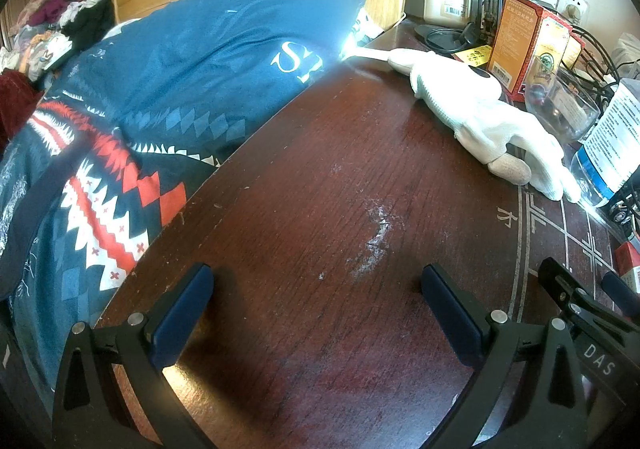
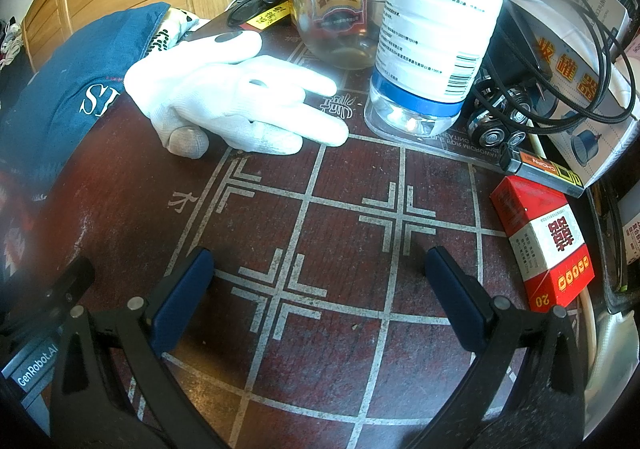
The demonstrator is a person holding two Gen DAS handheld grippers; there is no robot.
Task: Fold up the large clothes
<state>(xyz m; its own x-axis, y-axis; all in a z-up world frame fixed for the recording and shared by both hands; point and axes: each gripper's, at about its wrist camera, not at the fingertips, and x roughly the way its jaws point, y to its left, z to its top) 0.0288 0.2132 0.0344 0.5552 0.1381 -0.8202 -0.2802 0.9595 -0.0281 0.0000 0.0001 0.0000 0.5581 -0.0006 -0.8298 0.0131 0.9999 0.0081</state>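
Both grippers are hovering over a dark red desk [image 1: 320, 189], the left gripper [image 1: 316, 289] and the right gripper [image 2: 318, 269] each spreading its jaws apart and gripping nothing. The large blue garment [image 1: 192, 49] is lying on the bed just beside the desk's left edge. A white-gloved hand [image 2: 236, 97] is resting flat on the desk near a plastic bottle [image 2: 436, 21] and a red box [image 2: 544, 241].

1. Table [image 2: 120, 185]: dark red-brown wood, white grid lines.
2. Glove [image 2: 236, 97] on the table: white.
3. Quilt [image 1: 120, 137] left of the table: blue, with red-white zigzags.
4. Pack [image 2: 544, 241] on the table: red and white.
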